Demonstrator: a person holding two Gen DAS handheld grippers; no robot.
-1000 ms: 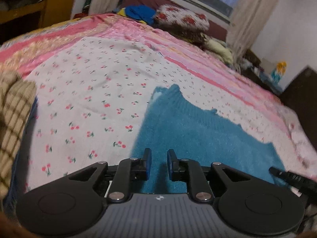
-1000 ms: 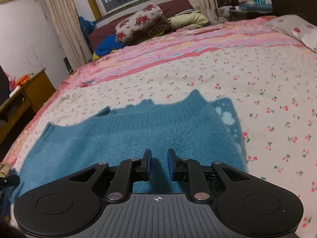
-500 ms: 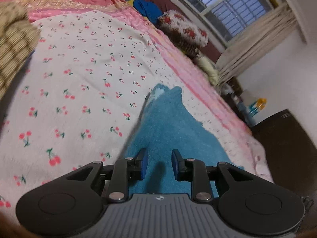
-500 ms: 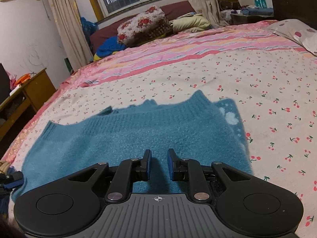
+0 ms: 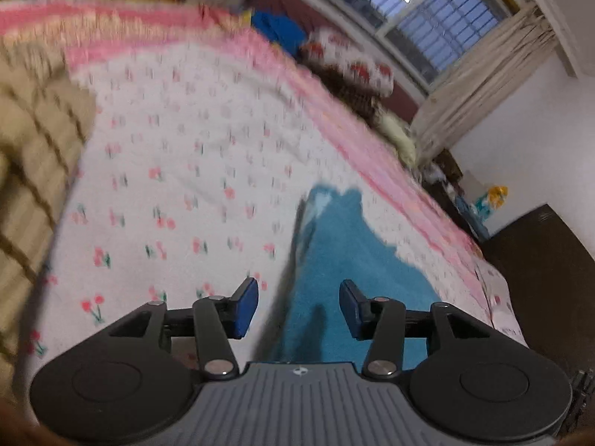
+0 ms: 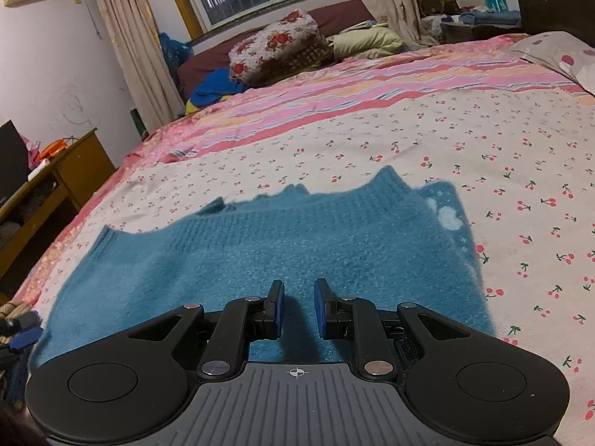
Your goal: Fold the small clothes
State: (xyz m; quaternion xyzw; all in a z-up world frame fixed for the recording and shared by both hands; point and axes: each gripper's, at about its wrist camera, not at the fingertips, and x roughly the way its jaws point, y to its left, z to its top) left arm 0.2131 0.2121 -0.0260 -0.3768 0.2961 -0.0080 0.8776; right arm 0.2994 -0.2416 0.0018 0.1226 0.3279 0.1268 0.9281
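Change: left gripper (image 5: 298,308) has tilted and dropped toward the sweater's side edge; its jaws are opening, nothing pinched between them.
Garment: teal fuzzy knit sweater (image 6: 267,256) lies flat on the cherry-print bedsheet (image 6: 483,171), at 12 o'clock of both grippers.
Right gripper (image 6: 296,308): jaws narrowly apart, empty, over the sweater.
Surroundings: tan checked cloth (image 5: 33,148) at 9 o'clock in the blurred left view.

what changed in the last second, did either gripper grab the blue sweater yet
No grab yet. The left gripper swung over to the blue sweater's side edge and its jaws are opening, astride that edge with the pads not pressing it. The right gripper stayed put above the hem, jaws narrowly apart, and the sweater still lies flat on the cherry-print sheet.
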